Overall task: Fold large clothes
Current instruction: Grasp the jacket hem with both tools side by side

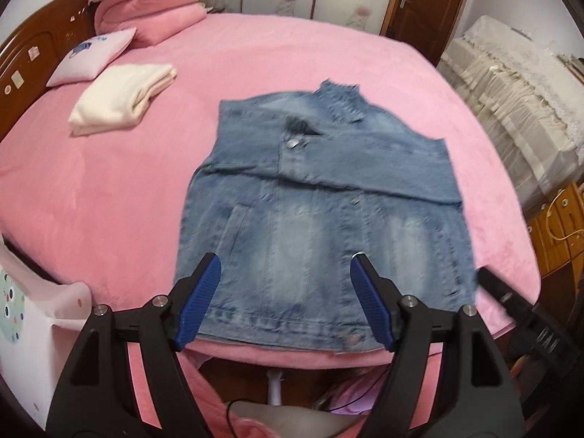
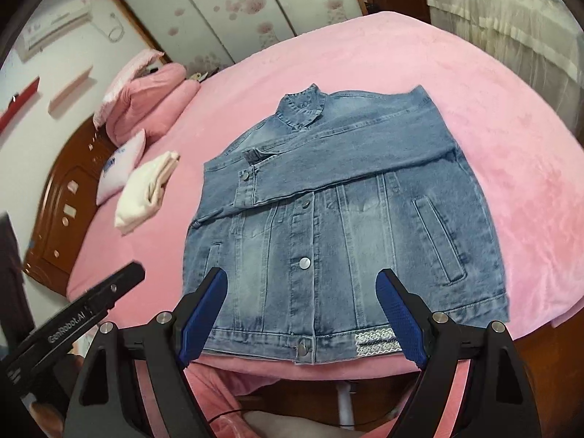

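Blue-padded jaws of the left gripper (image 1: 285, 268) stand wide w/ nothing between them, hanging just above the near hem of a denim jacket (image 1: 314, 197). Right gripper (image 2: 304, 284) is the same: jaws wide, empty, over the hem near the bottom button.

Jacket lies front-up on a pink bed (image 1: 109, 182), collar far, hem at the near edge. Both sleeves are already crossed over the chest, so the body forms a rough rectangle. A folded cream garment (image 1: 122, 98) & a small pillow (image 1: 91, 56) sit well apart at far left.

Likely next step: fold hem up toward collar. To do it well, take the two near hem corners, one per gripper, pinching both denim layers; lift evenly, carry far w/o dragging the crossed sleeves loose, then lay hem level w/ the shoulders.

Pose: both grippers tilt steeply down, side by side, left one's tip showing in the right view's near-left corner. Neither touches cloth.
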`<state>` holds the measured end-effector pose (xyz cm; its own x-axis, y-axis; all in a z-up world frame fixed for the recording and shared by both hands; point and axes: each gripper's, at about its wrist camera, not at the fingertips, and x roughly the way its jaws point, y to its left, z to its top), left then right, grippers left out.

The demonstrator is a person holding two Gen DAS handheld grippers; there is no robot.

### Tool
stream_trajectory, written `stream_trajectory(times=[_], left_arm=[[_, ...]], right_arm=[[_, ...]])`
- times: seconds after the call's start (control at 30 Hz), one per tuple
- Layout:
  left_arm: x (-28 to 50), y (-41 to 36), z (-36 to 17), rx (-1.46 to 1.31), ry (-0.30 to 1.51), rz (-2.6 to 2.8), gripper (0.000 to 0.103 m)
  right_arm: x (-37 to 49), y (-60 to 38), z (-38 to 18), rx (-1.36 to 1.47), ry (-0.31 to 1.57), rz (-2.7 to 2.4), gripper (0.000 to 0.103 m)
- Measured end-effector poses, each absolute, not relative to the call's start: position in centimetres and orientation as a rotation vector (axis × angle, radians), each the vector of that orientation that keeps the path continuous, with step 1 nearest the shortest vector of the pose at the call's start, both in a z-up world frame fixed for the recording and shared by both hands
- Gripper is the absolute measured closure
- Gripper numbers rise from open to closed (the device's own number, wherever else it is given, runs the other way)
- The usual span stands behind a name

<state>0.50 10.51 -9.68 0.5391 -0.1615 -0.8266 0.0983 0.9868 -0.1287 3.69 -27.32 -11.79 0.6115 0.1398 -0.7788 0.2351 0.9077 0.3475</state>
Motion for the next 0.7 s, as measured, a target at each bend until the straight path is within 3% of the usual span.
stream_trajectory(times=[0.23,0.47,0.7], left_arm=[[1.6,16.1,-15.3,-0.163,1.097,-0.103,0.032],[3.0,20.7,-21.5,-0.213,1.201,-0.012,0.032],[4.3,22.8,-25.8,-0.327,1.325,0.066,0.032]], right_arm=[[1.6,-32.4,-15.6,0.450,0.890,-0.143,0.018],[-1.9,-40.6,-19.2,0.633,0.853,-0.195,0.018],[-3.3,-47.7,-25.1,0.790,1.022,-0.338,0.018]])
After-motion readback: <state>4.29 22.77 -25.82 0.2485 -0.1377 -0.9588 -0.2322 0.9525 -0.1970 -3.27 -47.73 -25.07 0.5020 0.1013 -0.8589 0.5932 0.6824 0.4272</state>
